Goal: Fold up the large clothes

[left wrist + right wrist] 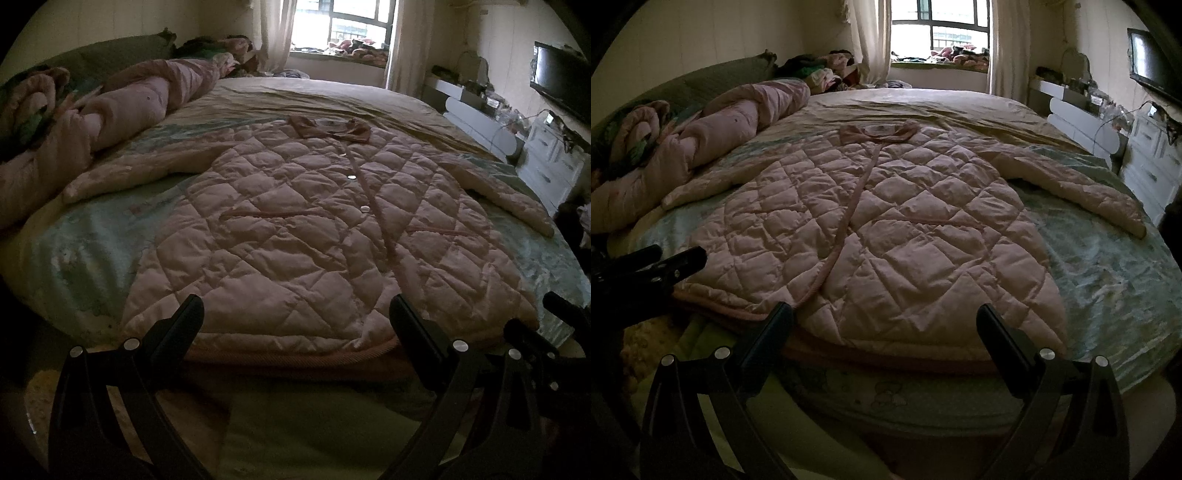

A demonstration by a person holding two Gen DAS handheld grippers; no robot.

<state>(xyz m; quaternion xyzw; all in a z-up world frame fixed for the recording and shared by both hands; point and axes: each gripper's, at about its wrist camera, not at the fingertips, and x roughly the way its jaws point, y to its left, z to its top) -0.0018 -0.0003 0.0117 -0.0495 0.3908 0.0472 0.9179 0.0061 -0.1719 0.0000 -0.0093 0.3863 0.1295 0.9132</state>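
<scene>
The quilted coat [314,236] is laid flat, unfolded. The left gripper [295,317] and right gripper [884,317] are held at the coat's hem, jaws apart, empty. A sleeve likely must be gripped first.

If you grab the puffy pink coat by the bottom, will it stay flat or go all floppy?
Probably floppy: the coat lies soft and wrinkled on the bed. Its quilted padding suggests it is light but bulky. The spread sleeves would likely dangle.
</scene>
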